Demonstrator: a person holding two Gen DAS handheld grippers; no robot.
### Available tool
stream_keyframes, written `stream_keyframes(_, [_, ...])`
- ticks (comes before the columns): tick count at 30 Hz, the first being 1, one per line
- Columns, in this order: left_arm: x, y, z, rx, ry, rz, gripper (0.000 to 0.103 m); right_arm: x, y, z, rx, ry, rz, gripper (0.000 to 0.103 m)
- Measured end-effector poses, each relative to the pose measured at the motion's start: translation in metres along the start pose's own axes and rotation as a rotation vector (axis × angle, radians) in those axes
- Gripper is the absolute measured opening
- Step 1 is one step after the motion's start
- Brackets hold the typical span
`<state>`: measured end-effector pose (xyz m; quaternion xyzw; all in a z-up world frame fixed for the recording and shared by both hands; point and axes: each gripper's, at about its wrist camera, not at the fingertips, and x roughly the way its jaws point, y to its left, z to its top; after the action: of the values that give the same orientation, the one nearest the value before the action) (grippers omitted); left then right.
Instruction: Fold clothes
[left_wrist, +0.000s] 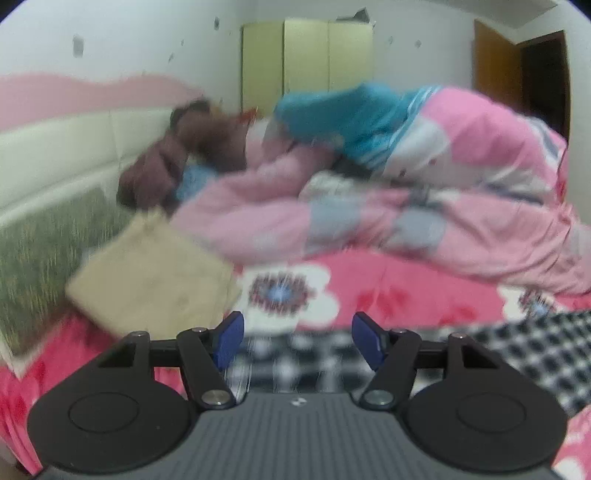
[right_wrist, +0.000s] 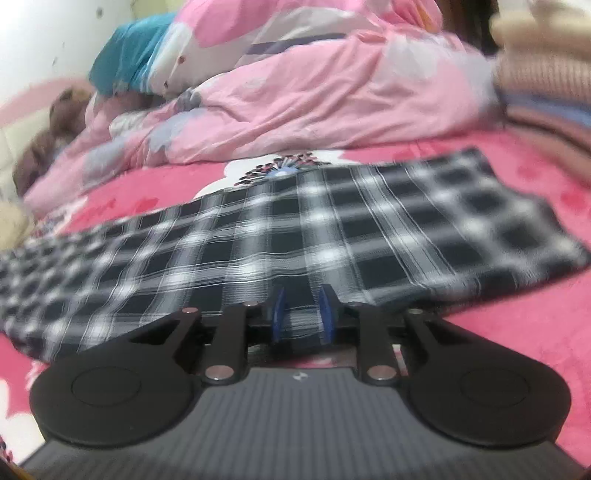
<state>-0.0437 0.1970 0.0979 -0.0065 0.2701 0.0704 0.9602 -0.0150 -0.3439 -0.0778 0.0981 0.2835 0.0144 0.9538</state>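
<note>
2 tools: right tool (right_wrist: 301, 312) pinches plaid cloth (right_wrist: 295, 229).

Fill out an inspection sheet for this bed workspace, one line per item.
Surface: bed sheet, pink with flower print.
Job's things: black-and-white plaid garment, spread flat across the sheet.
Clutter: pink quilt heaped behind the garment; teal cloth on the heap; brown plush near the headboard; tan cushion.
Grippers: left gripper open, nothing between the jaws; right gripper narrowly closed on a fold at the garment's near edge.
Cables: nothing seen.
Surroundings: white wall, yellow-green wardrobe, brown door.
</note>
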Motion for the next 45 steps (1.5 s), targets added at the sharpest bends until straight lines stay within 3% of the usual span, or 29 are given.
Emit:
stream_keyframes(3, [0.029,0.008,-0.032,-0.017,0.047,0.018,0.065,-0.005,0.024,0.001,-0.025,0.007,0.008,0.021])
stream_keyframes(9, [0.039,0.046,-0.087,-0.22,0.082,-0.09,0.066,-0.005,0.066,-0.01,0.014,0.036,0.048,0.021])
stream_keyframes(12, [0.037,0.055,-0.107,-0.273,0.091,-0.134,0.075,-0.001,0.099,-0.011,-0.025,0.02,0.086,0.022])
stream_keyframes(16, [0.041,0.06,-0.125,-0.333,0.098,-0.185,0.087,0.021,0.146,-0.004,-0.065,-0.011,0.162,0.028])
stream_keyframes(22, [0.062,0.061,-0.14,-0.426,0.123,-0.168,0.09,0.065,0.197,-0.008,-0.041,0.031,0.216,0.036])
stream_keyframes(23, [0.064,0.059,-0.141,-0.427,0.12,-0.154,0.091,0.069,0.202,-0.011,-0.05,0.039,0.207,0.042])
stream_keyframes(25, [0.067,0.054,-0.14,-0.412,0.116,-0.128,0.093,0.075,0.211,-0.018,-0.082,0.046,0.182,0.045])
stream_keyframes(31, [0.072,0.032,-0.137,-0.341,0.135,-0.037,0.098,0.076,0.216,-0.023,-0.119,0.054,0.209,0.066])
stream_keyframes(35, [0.077,0.016,-0.132,-0.294,0.161,0.021,0.102,0.076,0.23,-0.027,-0.2,0.058,0.181,0.078])
stream_keyframes(45, [0.085,-0.008,-0.131,-0.197,0.206,0.126,0.103,0.077,0.233,-0.028,-0.224,0.062,0.17,0.082])
